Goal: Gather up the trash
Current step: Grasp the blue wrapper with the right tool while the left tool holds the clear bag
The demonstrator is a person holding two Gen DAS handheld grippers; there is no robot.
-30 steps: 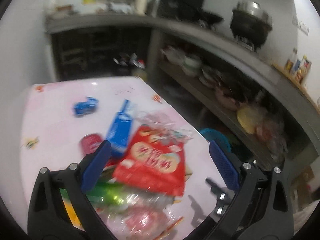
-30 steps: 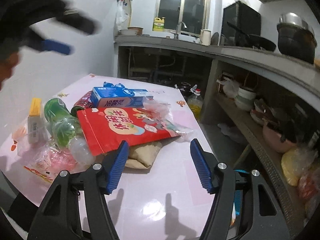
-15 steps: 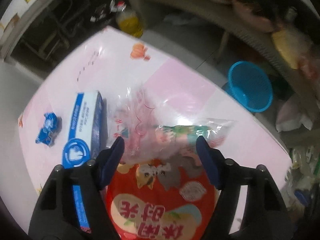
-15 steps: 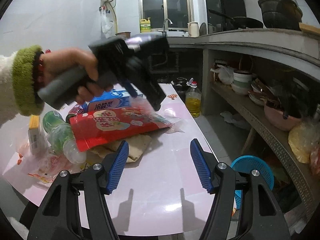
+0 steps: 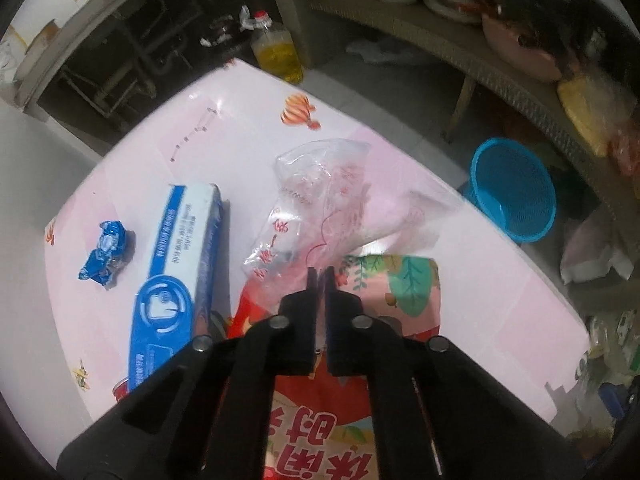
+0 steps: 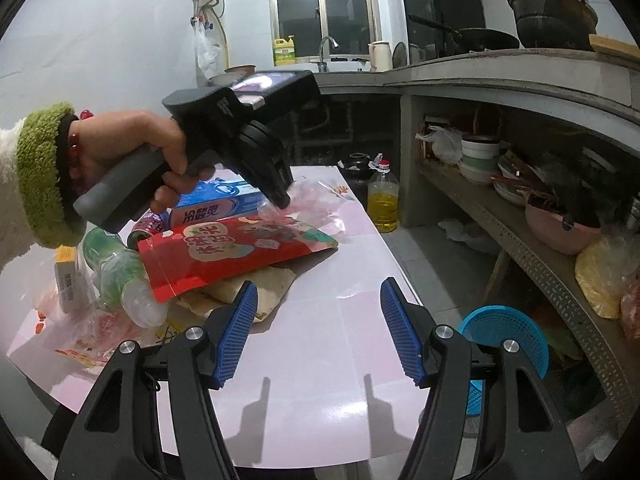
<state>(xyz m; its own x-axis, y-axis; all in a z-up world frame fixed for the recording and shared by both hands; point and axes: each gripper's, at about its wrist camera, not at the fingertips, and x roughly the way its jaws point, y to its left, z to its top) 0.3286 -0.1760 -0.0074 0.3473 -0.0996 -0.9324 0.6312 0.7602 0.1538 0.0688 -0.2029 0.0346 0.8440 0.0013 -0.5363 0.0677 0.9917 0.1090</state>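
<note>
Left of the left gripper (image 5: 318, 276): crumpled blue wrapper (image 5: 105, 255), then blue-and-white toothpaste box (image 5: 176, 272) on the pink table (image 5: 480, 280). Jaws have just closed, pinching the clear plastic bag (image 5: 320, 196) over the red snack pouch (image 5: 320, 420). Far right: blue basket (image 5: 513, 188). Right gripper (image 6: 316, 332) half open, empty.
</note>
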